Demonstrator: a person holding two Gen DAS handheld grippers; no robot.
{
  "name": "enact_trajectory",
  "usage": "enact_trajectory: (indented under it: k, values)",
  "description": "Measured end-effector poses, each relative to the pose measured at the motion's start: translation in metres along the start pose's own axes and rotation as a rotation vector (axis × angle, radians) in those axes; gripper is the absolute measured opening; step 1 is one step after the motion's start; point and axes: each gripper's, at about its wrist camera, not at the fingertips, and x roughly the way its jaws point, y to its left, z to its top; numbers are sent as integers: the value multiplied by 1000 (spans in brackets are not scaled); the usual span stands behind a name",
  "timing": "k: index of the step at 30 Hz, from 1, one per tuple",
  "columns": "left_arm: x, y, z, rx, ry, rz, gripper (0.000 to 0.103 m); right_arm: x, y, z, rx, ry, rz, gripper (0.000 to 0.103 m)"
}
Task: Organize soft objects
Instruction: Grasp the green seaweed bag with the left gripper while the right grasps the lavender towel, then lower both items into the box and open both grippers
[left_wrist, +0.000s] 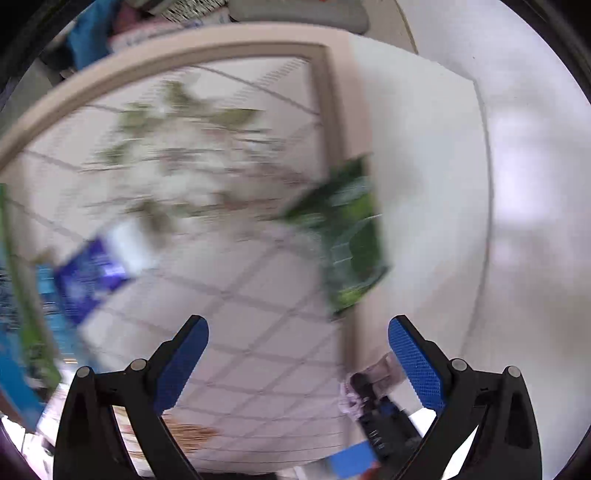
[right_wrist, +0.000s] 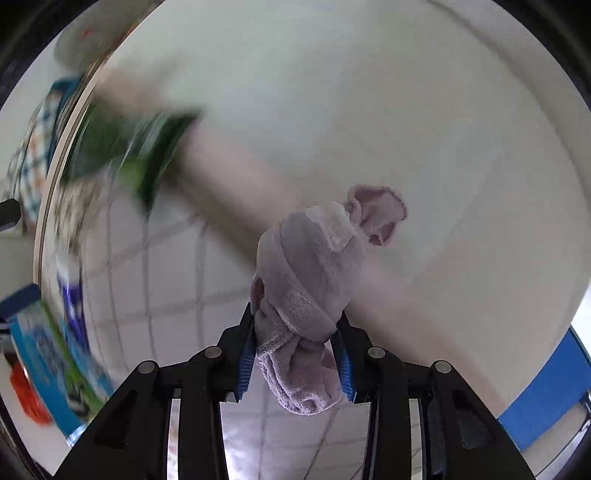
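Note:
My right gripper (right_wrist: 295, 328) is shut on a rolled pale purple sock bundle (right_wrist: 314, 266), which sticks up and forward between the blue pads, held above the white tabletop (right_wrist: 369, 110). My left gripper (left_wrist: 298, 354) is open and empty above a white cloth with a grid and leaf print (left_wrist: 221, 258). The right gripper and its sock show at the bottom of the left wrist view (left_wrist: 369, 398). A green packet (left_wrist: 351, 240) lies at the cloth's right edge; it also shows blurred in the right wrist view (right_wrist: 133, 147).
A blue and white packet (left_wrist: 96, 273) lies on the cloth at left. Blue and green boxes (right_wrist: 55, 362) stand at the left edge. A beige border (left_wrist: 332, 110) frames the cloth. Clothes and clutter (left_wrist: 92, 33) lie beyond the far edge. Both views are motion-blurred.

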Motion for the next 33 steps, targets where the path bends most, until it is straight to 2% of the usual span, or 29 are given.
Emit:
enact_trajectory:
  k: [4,8,10,11,13,15,16,17,20,26,29,33]
  values:
    - [37,-45,20,6,37,36,100,-10,-28,31,44,-31,-32,39]
    - [74,-65,34,17,69,172,100,-16,-43,48,52,-47,-58,39]
    - [86,-68,38,38,62,239,100,-16,-44,50,49,-47,-58,39]
    - [89,-68,38,50,44,264,96,-16,-44,50,45,-47,-56,39]
    - [86,-69,35,81,-4,275,86,-18,-42,52,31,-46,-55,39]
    - [81,-74,31,139,-55,301,68,-18,-36,50,11,-44,-55,39]
    - [77,-76,29,172,-76,321,46,-15,-30,42,-2,-41,-53,39]
    - [74,-77,26,199,-93,327,39,-12,-24,36,-15,-38,-55,39]
    - [67,-70,13,226,-107,310,33,-12,-15,31,-48,-32,-49,39]
    - [26,-51,-37,280,-188,267,32,-22,11,11,-125,-31,-18,38]
    - [-8,-32,-73,289,-235,212,32,-36,28,5,-181,-36,4,38]
    - [-82,25,-122,287,-335,168,32,-64,72,-25,-305,-57,56,38]
